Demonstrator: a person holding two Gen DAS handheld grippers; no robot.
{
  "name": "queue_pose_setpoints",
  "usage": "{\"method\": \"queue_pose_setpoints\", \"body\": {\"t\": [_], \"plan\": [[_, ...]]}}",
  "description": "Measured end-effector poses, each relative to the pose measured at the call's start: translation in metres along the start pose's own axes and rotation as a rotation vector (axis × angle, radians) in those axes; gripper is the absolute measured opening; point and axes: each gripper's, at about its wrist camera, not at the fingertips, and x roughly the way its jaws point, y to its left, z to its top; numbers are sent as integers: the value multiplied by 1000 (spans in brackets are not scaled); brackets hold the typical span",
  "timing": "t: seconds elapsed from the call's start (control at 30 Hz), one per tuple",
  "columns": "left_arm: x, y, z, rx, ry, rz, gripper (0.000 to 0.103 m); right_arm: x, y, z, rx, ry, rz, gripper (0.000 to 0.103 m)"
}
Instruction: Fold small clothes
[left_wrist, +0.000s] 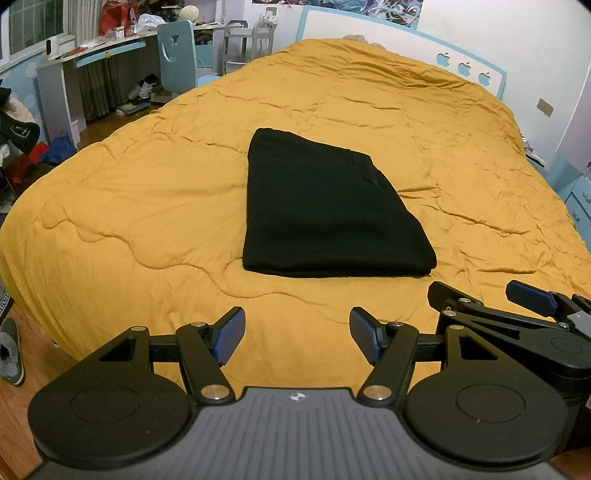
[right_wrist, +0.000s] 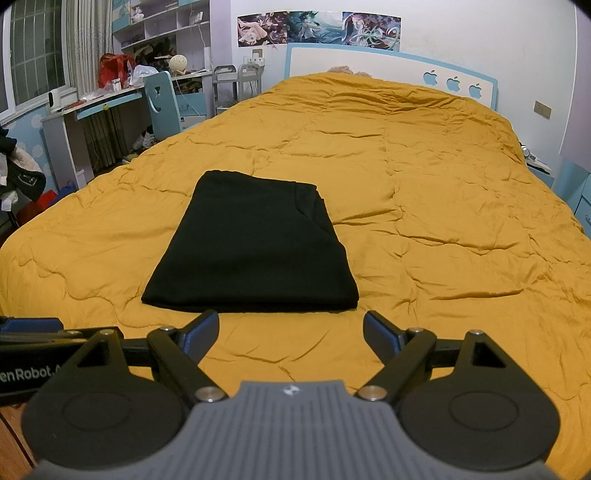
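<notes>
Left gripper (left_wrist: 297, 339): fingers spread wide, nothing between them, poised over the near edge of the mustard quilt (left_wrist: 147, 206), short of the garment. Black garment (left_wrist: 325, 210): lies mid-quilt as a flat, squared, layered packet, near edge straight; folding appears finished or nearly so, perhaps one halving left. Right gripper (right_wrist: 291, 334): fingers likewise wide and empty, tips just short of the garment's near edge.

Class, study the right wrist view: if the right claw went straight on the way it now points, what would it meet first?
Probably the yellow quilt just short of the folded black garment. The right claw is open, angled down at the bed; depth is unclear, so it might catch the garment's near edge instead.
</notes>
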Motion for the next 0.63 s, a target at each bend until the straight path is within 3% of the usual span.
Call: {"method": "queue_pose_setpoints", "body": {"t": [0.63], "plan": [[2,3,1,3,0,2,76,0,1,-2,-2,4,-7,81]]}}
